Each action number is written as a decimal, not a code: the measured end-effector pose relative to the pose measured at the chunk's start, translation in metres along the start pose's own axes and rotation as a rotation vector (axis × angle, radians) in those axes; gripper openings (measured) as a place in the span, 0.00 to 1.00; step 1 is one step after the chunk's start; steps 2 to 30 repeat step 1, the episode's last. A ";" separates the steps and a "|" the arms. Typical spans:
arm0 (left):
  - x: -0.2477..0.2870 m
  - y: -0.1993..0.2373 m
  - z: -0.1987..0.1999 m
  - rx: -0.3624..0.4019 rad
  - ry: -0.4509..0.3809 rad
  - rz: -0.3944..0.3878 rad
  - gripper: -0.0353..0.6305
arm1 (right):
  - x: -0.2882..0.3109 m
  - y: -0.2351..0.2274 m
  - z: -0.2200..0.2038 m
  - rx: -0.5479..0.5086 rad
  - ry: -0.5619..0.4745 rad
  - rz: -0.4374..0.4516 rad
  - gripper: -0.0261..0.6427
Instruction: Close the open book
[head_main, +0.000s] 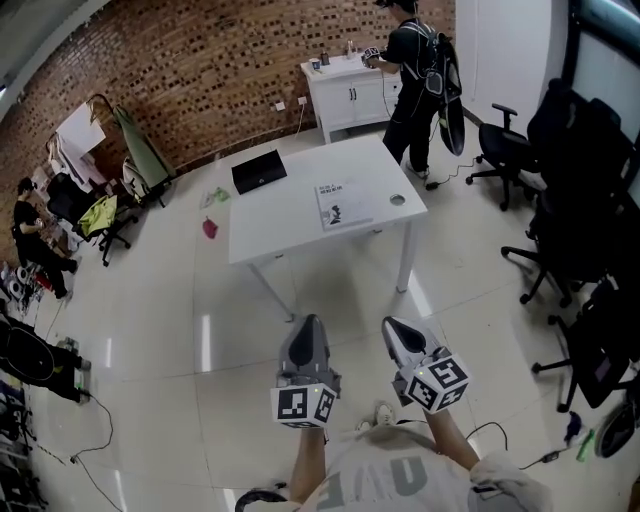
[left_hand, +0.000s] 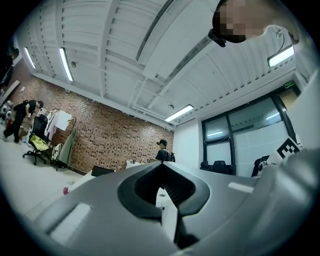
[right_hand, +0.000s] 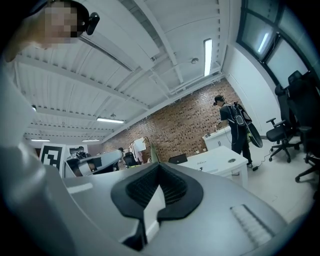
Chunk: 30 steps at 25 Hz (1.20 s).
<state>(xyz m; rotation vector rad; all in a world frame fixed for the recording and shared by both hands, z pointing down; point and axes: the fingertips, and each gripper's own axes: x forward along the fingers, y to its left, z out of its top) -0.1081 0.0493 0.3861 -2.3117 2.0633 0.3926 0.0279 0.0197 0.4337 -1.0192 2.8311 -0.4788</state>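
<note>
Book (head_main: 343, 204), a flat pale rectangle, lies on smooth white table (head_main: 290, 222).

The floor (head_main: 200, 330) is glossy tile. The wall (head_main: 200, 70) is rough brick; the table (head_main: 290, 215) looks smooth matt white, the book (head_main: 342, 205) matt paper
</note>
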 end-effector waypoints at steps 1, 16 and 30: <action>0.003 -0.002 0.001 -0.003 -0.005 -0.009 0.07 | 0.001 -0.001 0.003 -0.004 -0.002 0.002 0.04; 0.003 -0.002 0.001 -0.003 -0.005 -0.009 0.07 | 0.001 -0.001 0.003 -0.004 -0.002 0.002 0.04; 0.003 -0.002 0.001 -0.003 -0.005 -0.009 0.07 | 0.001 -0.001 0.003 -0.004 -0.002 0.002 0.04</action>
